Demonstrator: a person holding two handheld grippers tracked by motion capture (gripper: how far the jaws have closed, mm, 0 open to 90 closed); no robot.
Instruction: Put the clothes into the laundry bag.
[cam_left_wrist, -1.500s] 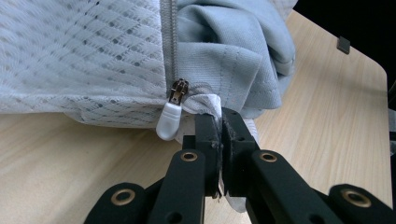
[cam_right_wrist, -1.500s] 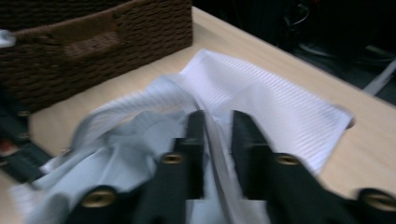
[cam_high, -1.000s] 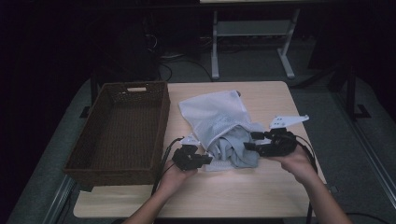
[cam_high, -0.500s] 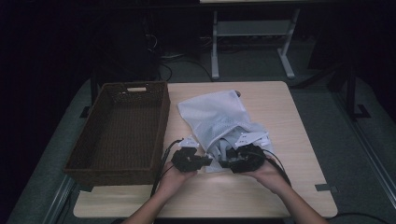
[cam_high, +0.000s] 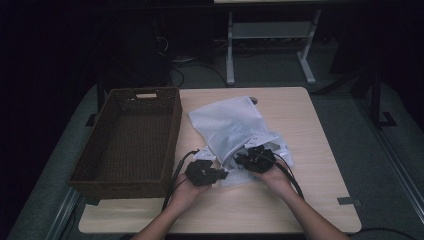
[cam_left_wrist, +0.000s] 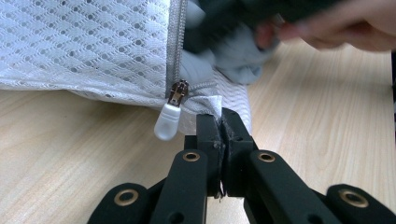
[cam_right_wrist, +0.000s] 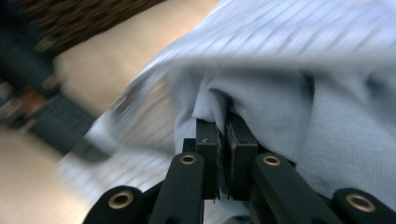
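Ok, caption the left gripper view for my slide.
Left gripper shut on the white mesh laundry bag corner, beside its zipper pull.

Both tools (cam_high: 226, 175) clamped (right just closing)

Looks to me like lab or recording studio, not home. I see small light-wood counter (cam_high: 300, 150) standing alone on grey carpet floor (cam_high: 380, 165), room around it dark. Behind: white metal frame legs of another bench (cam_high: 267, 47), cables (cam_high: 175, 60) trailing on floor. Tape mark (cam_high: 348, 201) on counter edge, metal rail (cam_high: 400, 165) alongside.
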